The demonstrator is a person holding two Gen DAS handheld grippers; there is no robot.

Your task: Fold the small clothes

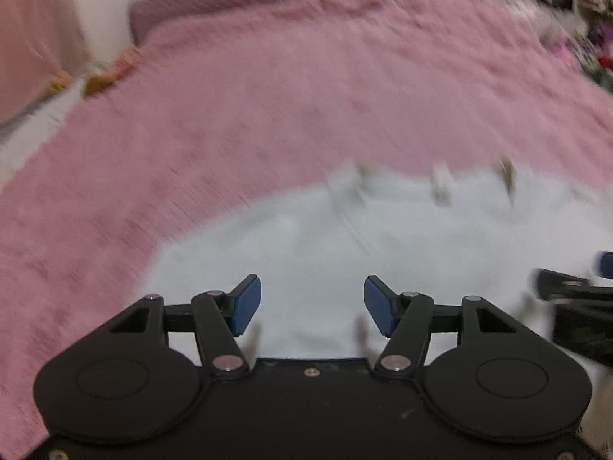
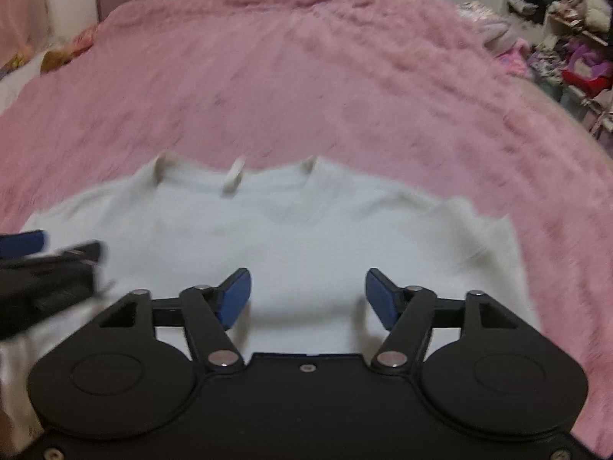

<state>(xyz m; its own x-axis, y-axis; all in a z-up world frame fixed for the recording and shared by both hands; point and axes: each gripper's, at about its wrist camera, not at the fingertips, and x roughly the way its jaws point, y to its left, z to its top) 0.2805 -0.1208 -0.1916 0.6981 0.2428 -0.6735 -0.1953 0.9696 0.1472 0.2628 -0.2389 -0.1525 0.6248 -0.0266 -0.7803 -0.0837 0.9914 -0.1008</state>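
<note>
white garment (image 2: 306,237) flat on pink blanket (image 2: 306,88)

No text, label, brand or number can be read — both views are blurred (motion smear).

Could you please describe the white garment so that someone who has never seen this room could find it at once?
Start at the bed covered by a fluffy pink blanket. On its near part, spread flat, lies the white garment, below both open hand-held grippers. It is the only white piece on the pink, with three small loops along its far edge.
</note>
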